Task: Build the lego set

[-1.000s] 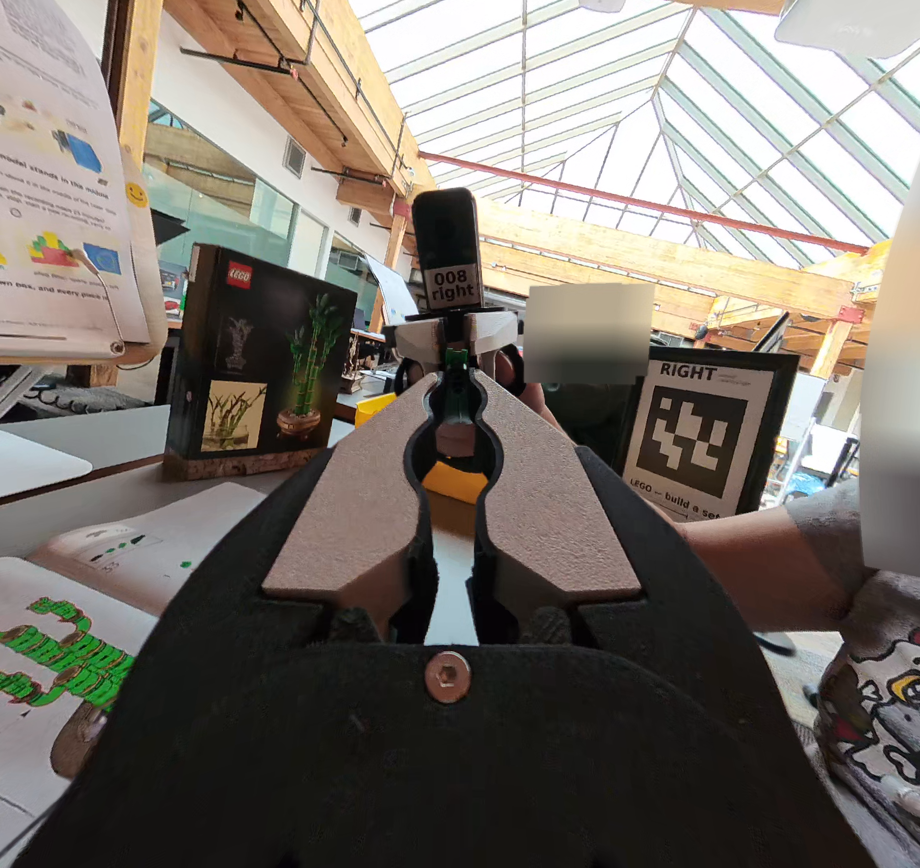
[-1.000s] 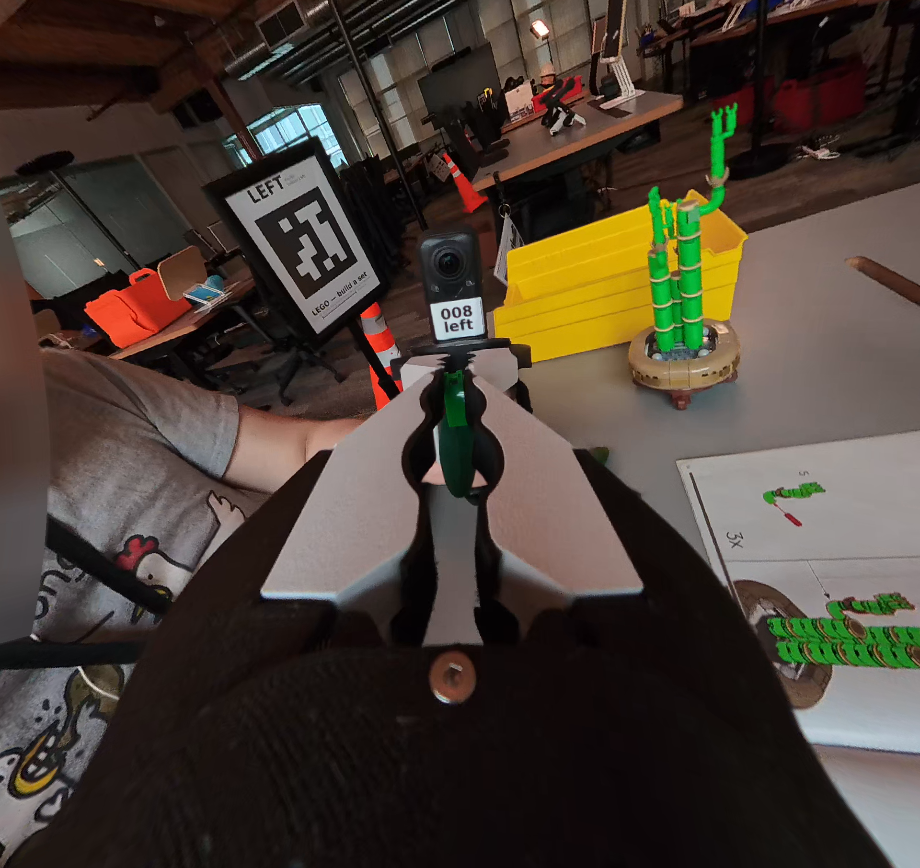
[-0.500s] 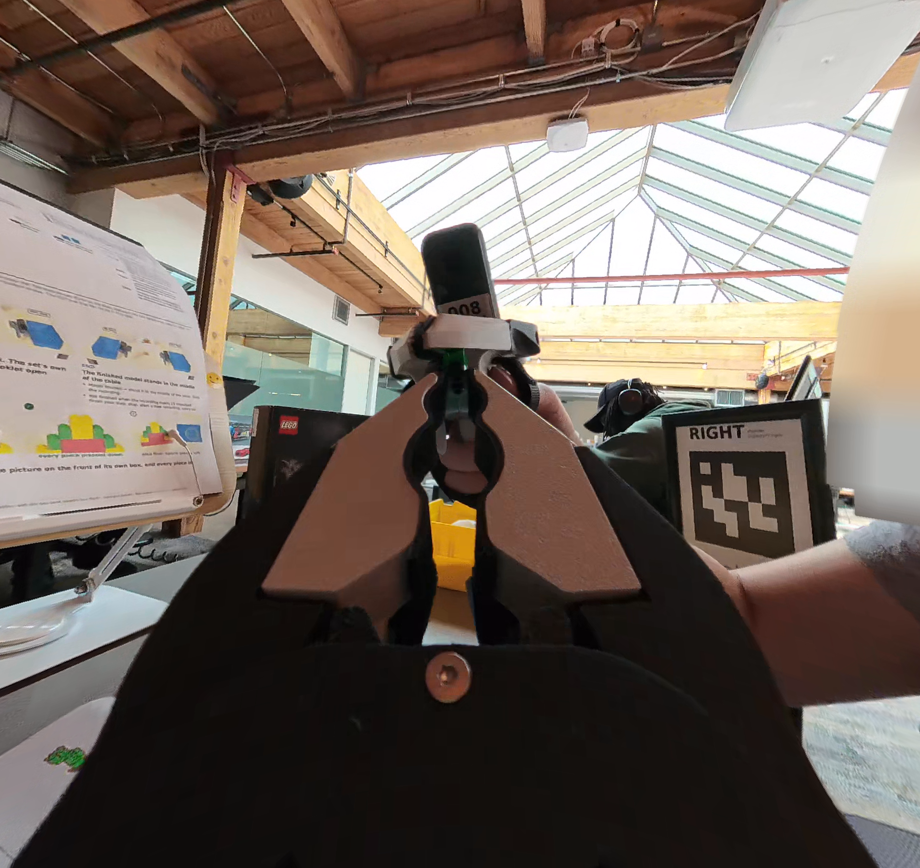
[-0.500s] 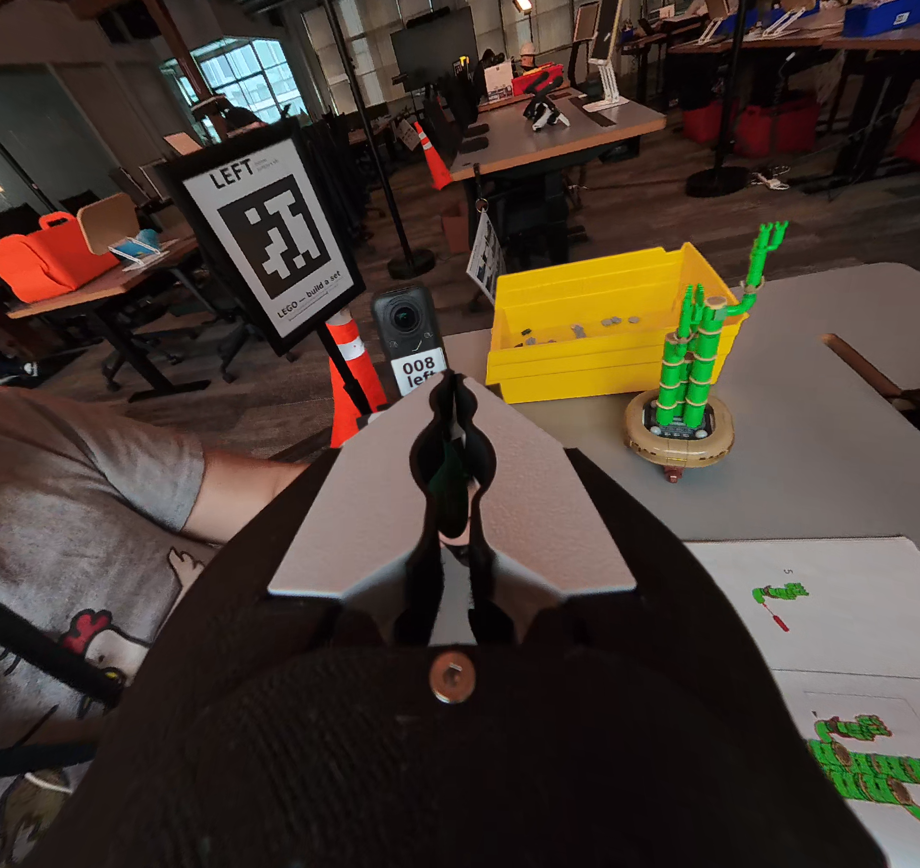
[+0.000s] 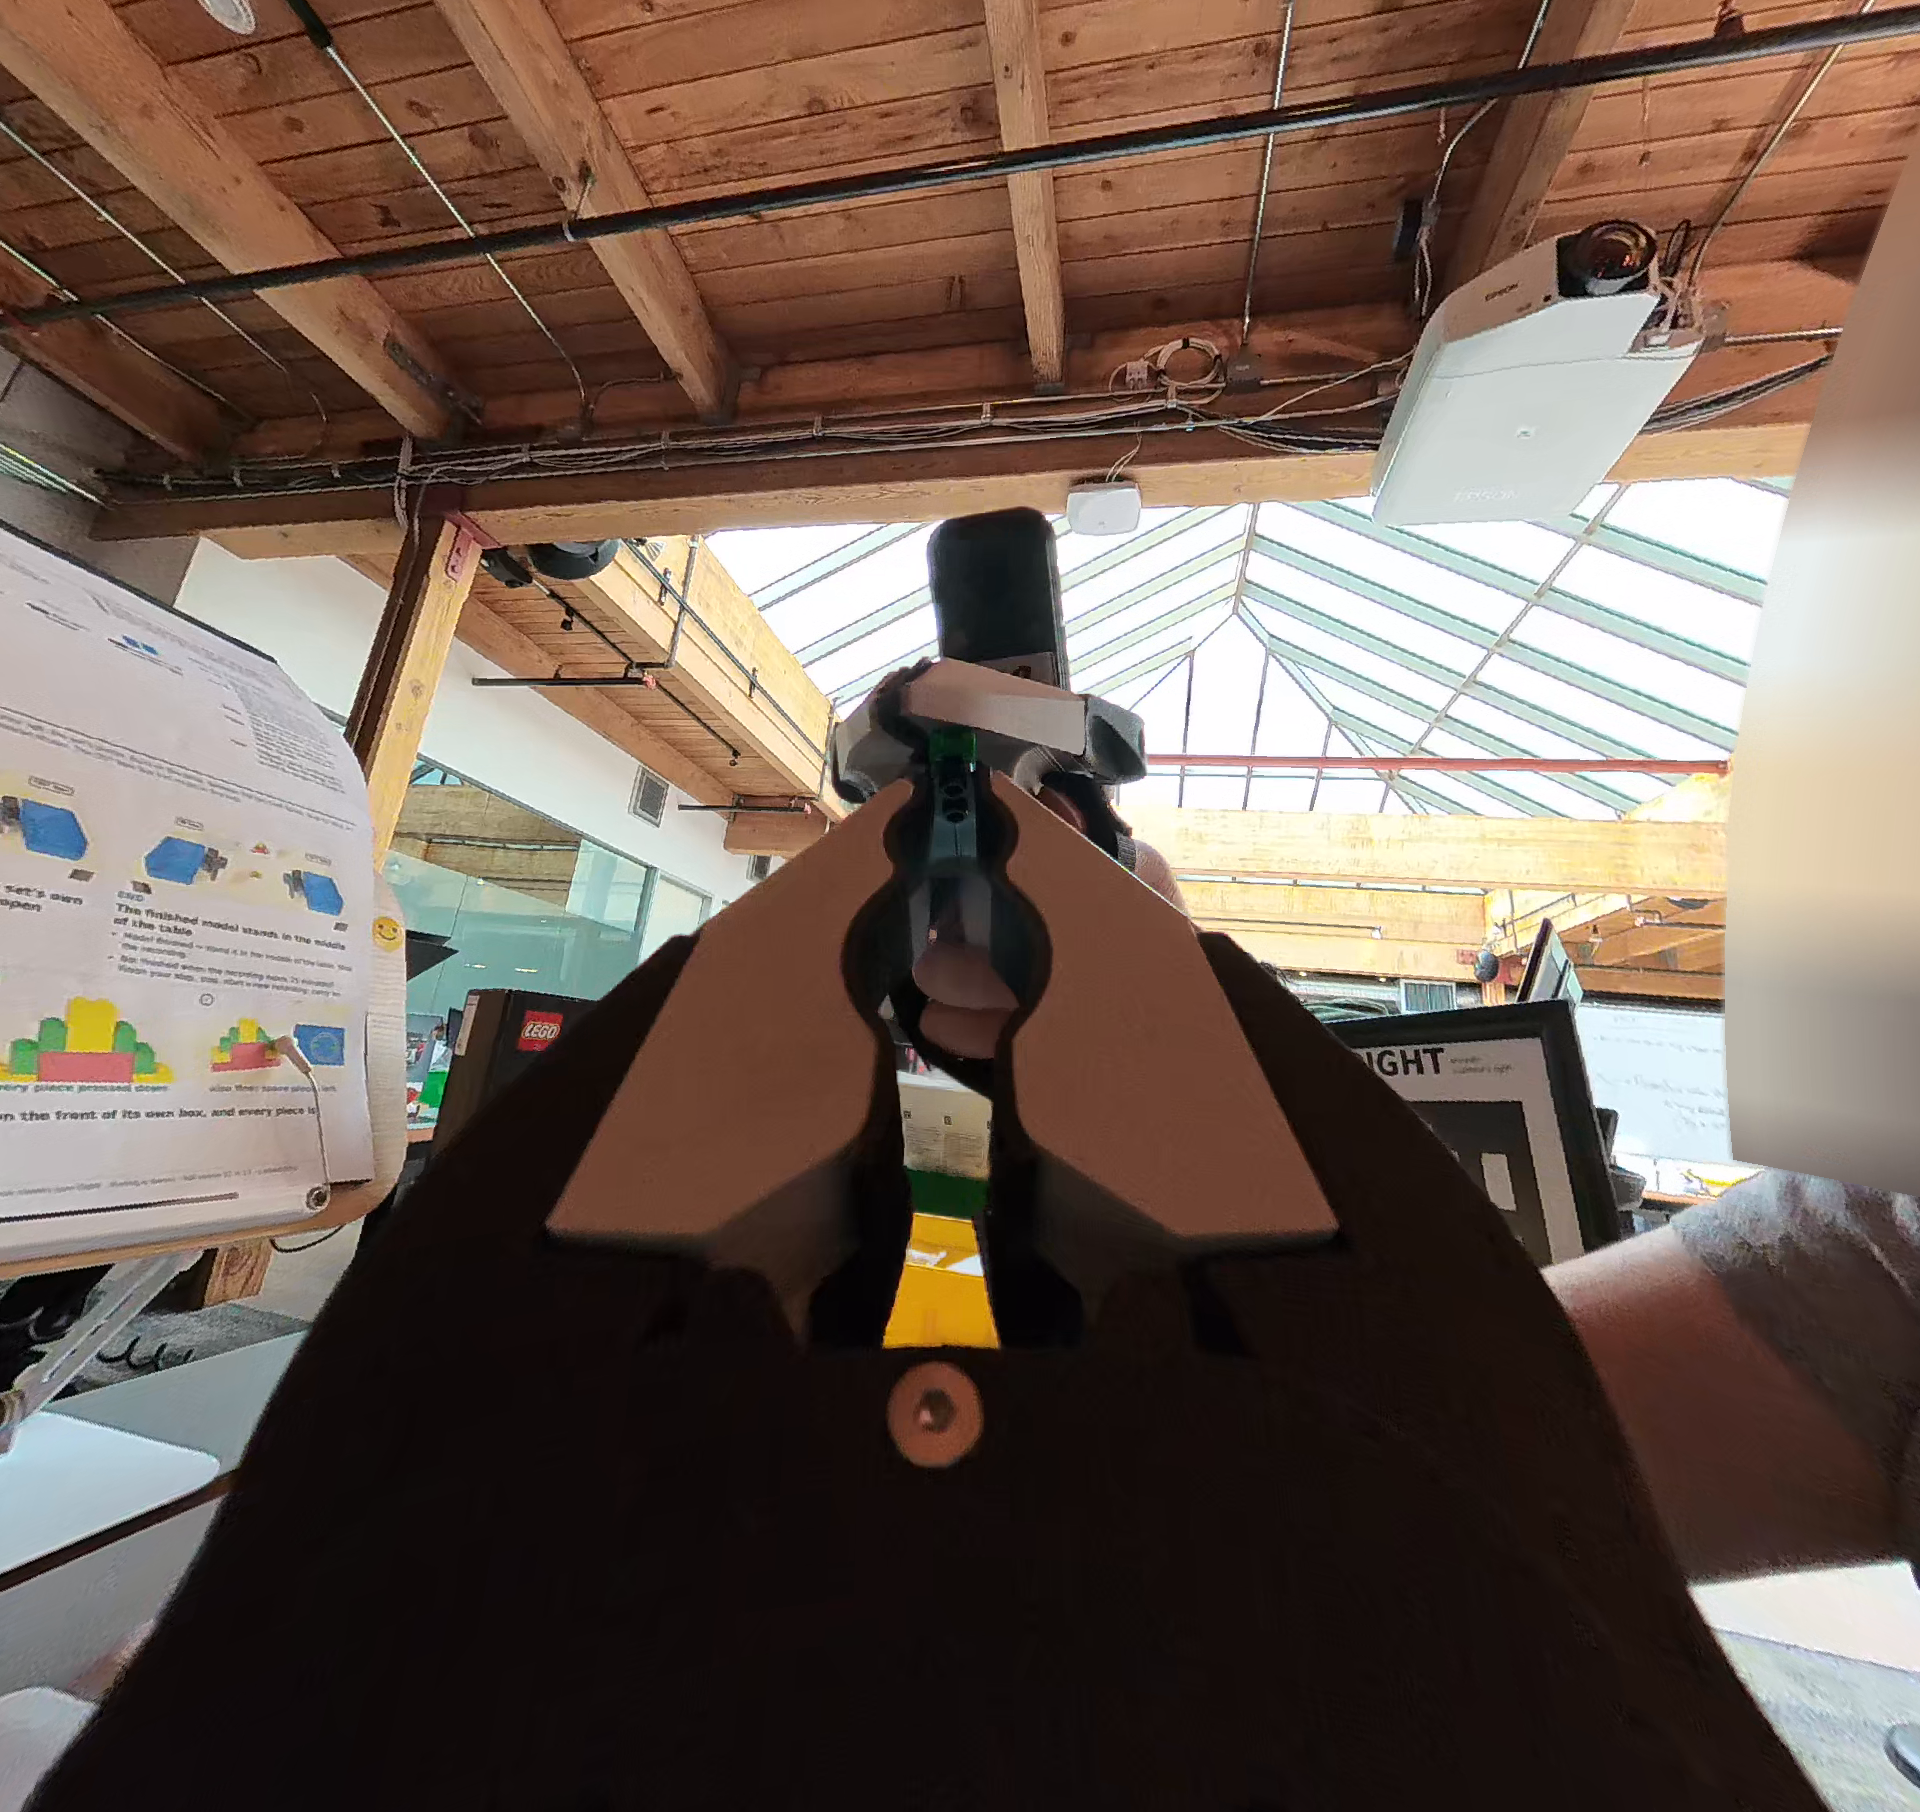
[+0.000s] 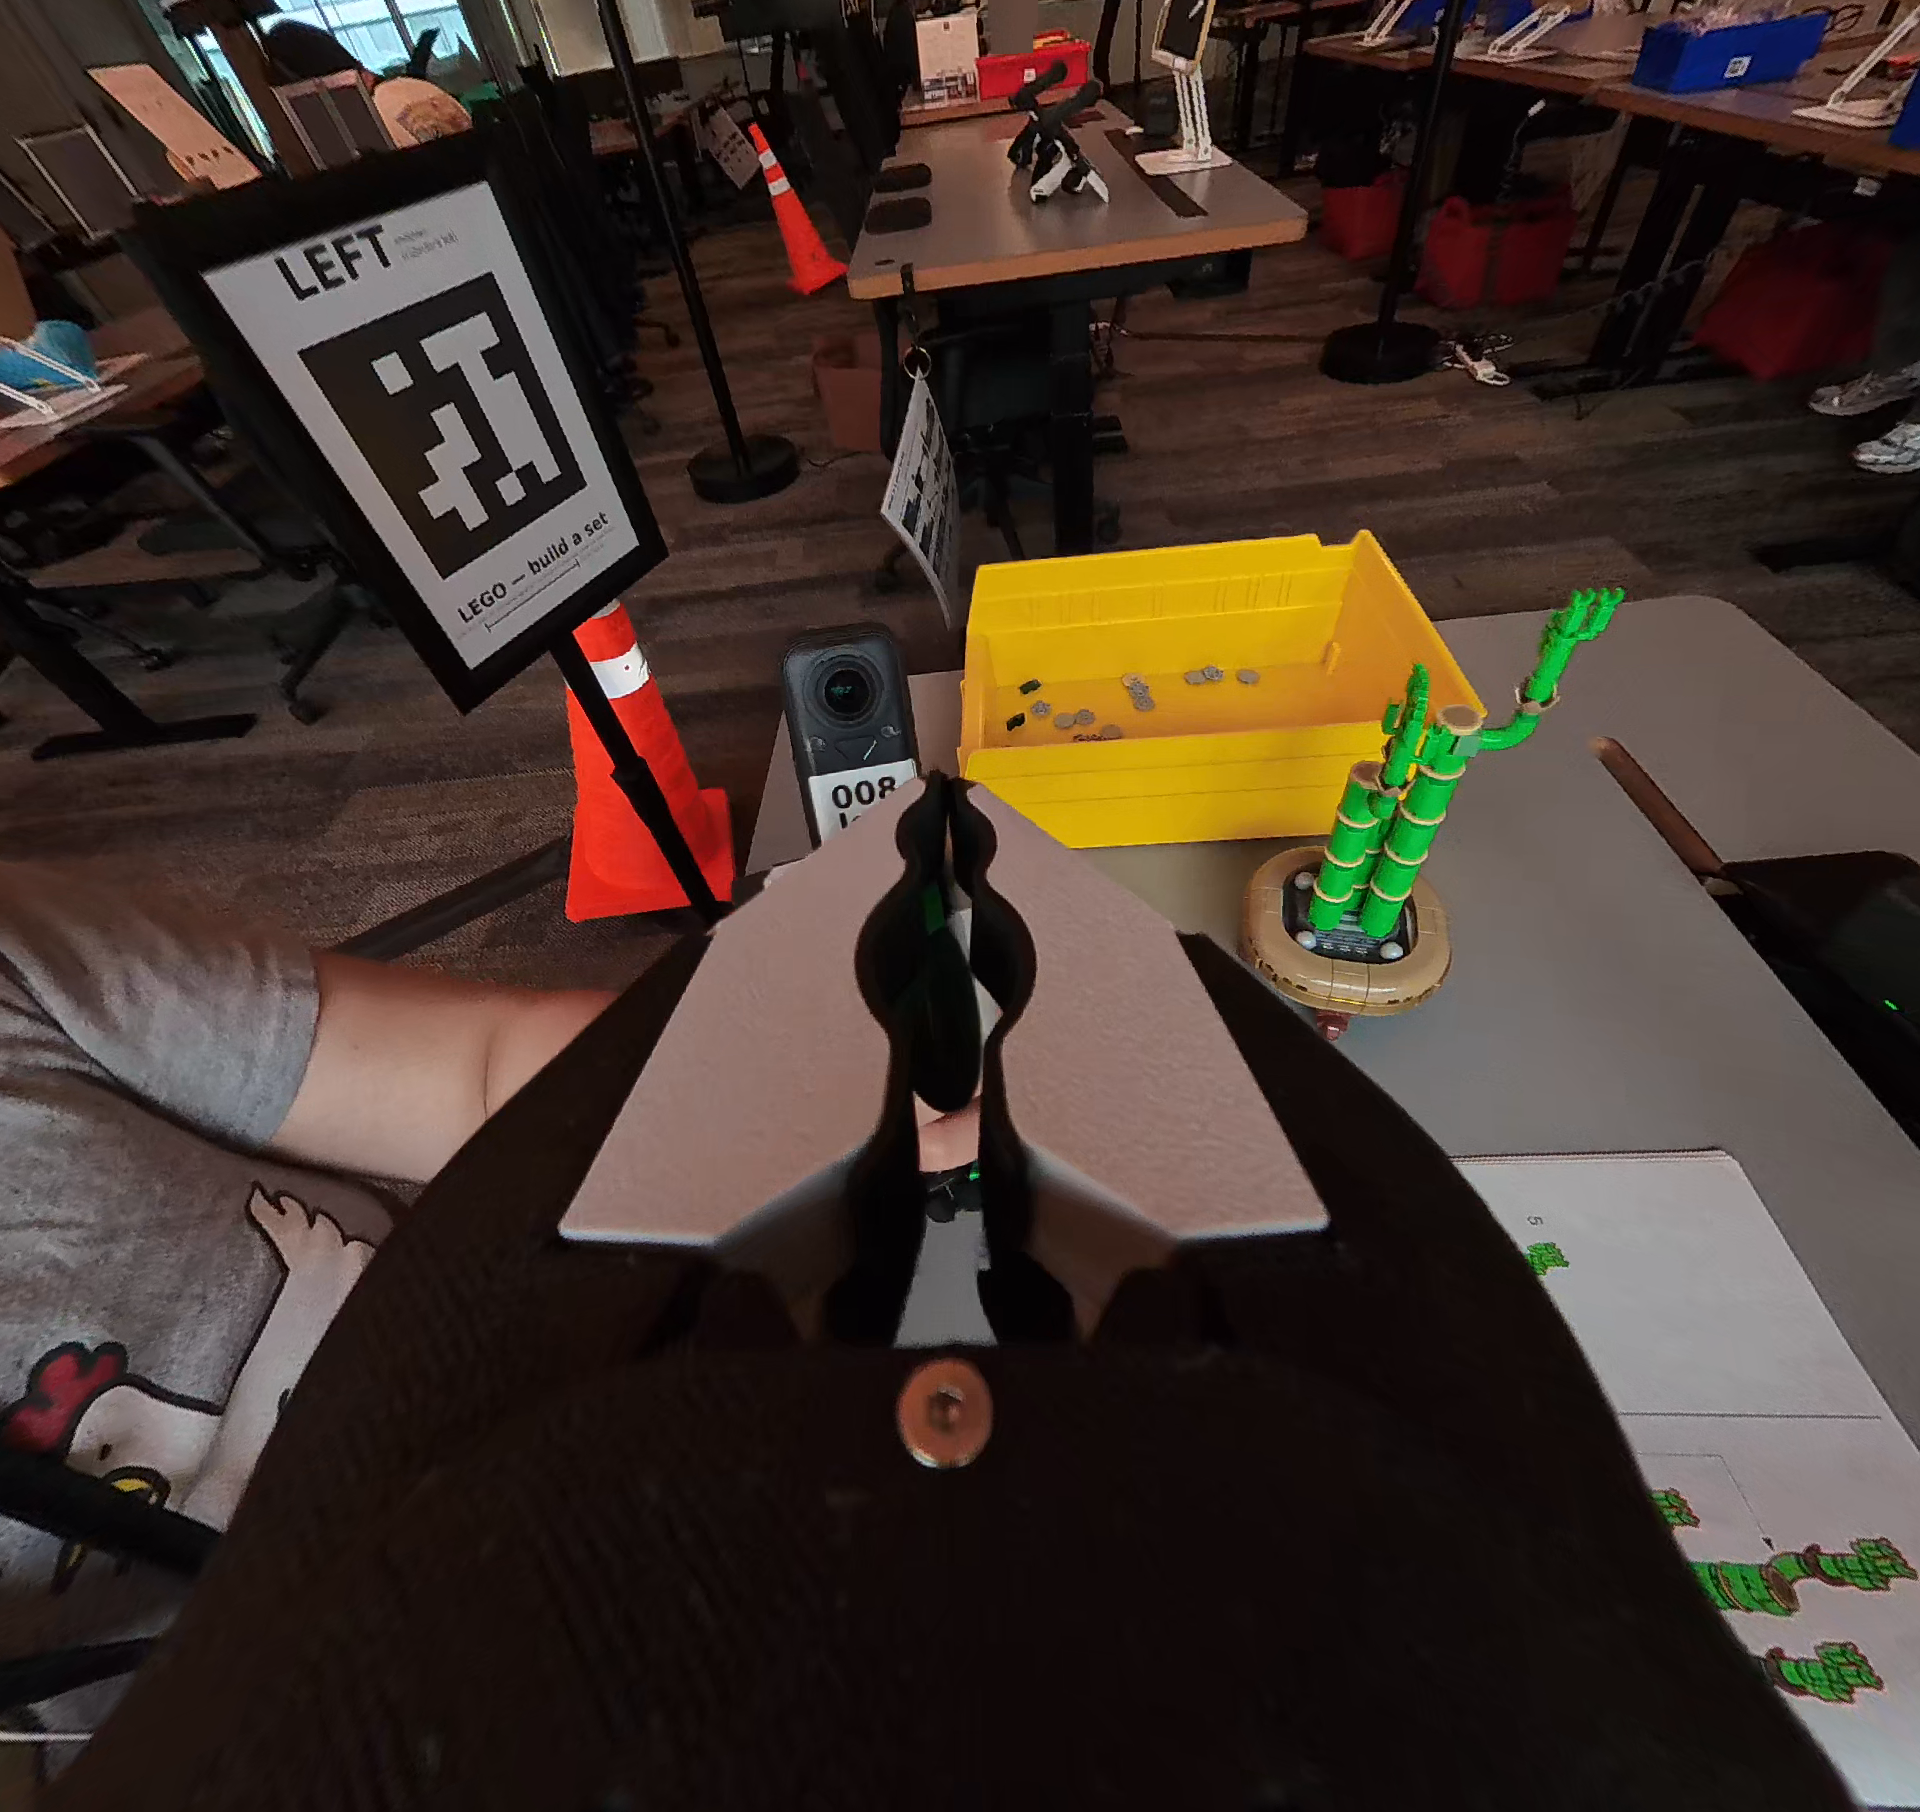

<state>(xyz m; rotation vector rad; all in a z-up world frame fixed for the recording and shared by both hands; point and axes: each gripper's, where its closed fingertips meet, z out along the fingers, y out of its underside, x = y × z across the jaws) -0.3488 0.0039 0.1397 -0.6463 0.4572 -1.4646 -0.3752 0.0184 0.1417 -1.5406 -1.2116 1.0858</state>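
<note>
Grey tabletop below; both grippers raised, tip to tip: left gripper clenched on dark green lego piece, right gripper seemingly clamping dark leaf-like piece; green bamboo model in tan pot right of right gripper, beside yellow plastic bin

The dark green piece sits mostly buried between the right gripper's fingers, shape unreadable. Bits inside the yellow bin are too small to identify. Beside that bin, the instruction sheet runs off frame.
</note>
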